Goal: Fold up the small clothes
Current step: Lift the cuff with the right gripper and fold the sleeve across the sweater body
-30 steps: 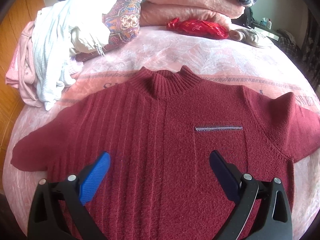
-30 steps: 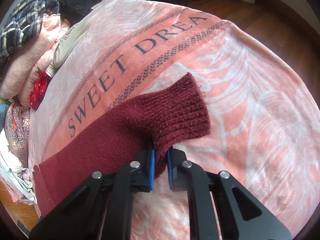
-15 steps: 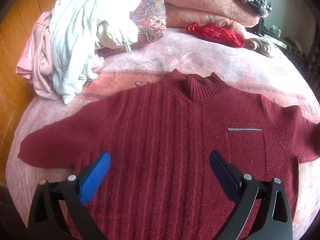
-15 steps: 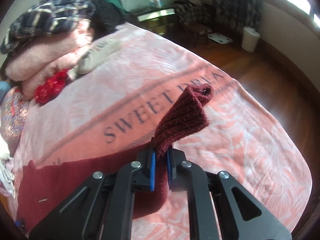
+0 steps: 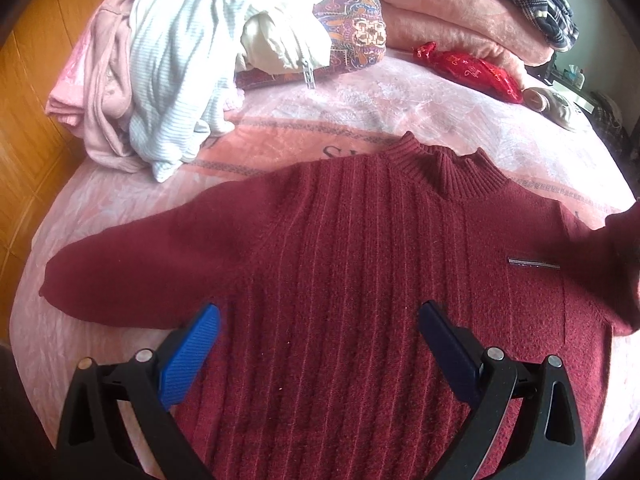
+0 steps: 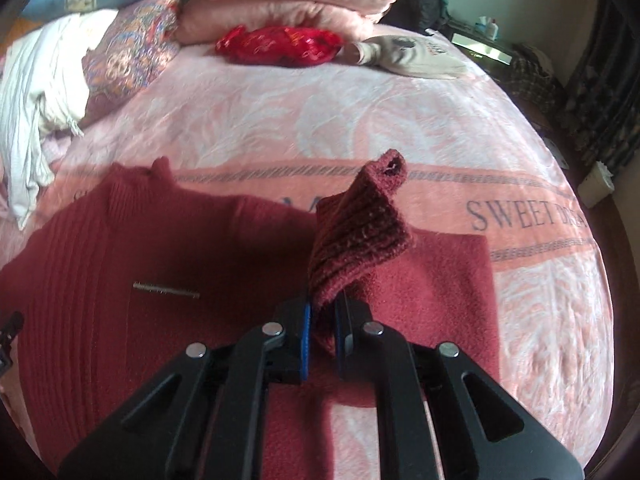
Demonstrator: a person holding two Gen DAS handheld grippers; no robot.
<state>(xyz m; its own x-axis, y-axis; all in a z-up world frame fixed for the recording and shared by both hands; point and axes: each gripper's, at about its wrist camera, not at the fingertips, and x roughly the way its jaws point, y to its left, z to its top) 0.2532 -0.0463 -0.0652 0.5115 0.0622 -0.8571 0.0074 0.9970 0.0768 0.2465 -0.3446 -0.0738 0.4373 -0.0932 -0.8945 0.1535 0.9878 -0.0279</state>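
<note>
while the right gripper [image 6: 321, 322] jaws clamp the sweater [image 5: 360, 280] cuff [image 6: 360, 232], hiding its sleeve fold, left gripper [image 5: 320, 324] jaws gape wide, empty.

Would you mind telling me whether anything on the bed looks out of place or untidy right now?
Only the heap of unfolded clothes dumped at the bed's far left corner looks untidy. The maroon sweater lies flat; its sleeve cuff stands up because the right gripper holds it mid-fold.
</note>
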